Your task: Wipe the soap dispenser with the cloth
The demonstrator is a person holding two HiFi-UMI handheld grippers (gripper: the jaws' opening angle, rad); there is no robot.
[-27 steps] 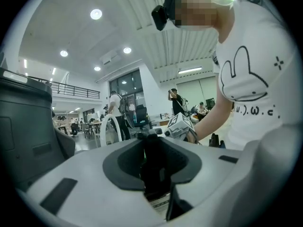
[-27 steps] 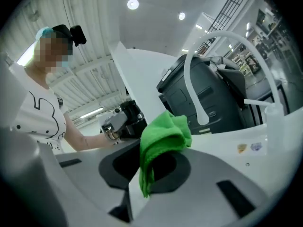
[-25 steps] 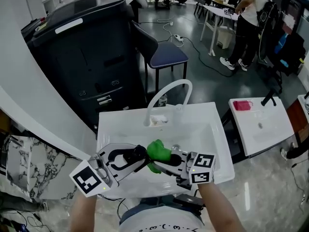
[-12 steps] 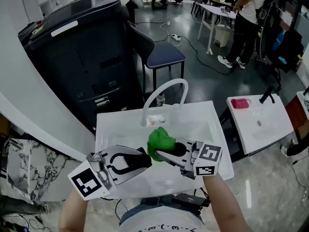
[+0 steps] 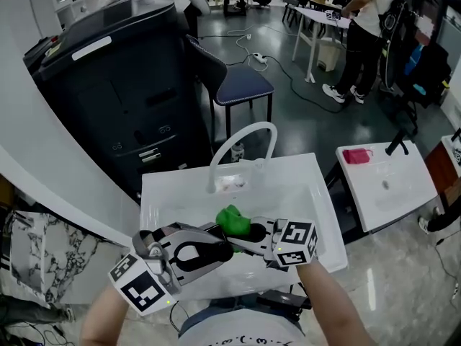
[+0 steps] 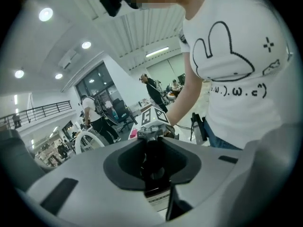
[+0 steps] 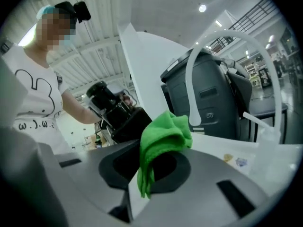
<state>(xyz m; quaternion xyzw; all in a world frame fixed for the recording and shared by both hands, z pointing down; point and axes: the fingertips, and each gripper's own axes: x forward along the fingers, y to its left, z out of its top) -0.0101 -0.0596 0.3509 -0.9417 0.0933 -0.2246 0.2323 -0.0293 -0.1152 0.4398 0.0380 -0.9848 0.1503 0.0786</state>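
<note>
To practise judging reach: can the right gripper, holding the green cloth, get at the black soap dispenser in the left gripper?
Probably yes: the right gripper holds the green cloth beside the black soap dispenser in the left gripper; nothing stands between them.

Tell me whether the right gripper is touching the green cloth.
Touching. The right gripper view shows the right gripper closed on the green cloth, with a fold pinched between its jaws.

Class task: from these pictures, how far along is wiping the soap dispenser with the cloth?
Done: both items are held over the sink. In hand: the left gripper clamps the black soap dispenser; the right gripper pinches the green cloth close beside it. Left: the wiping itself; contact cannot be confirmed.
</note>
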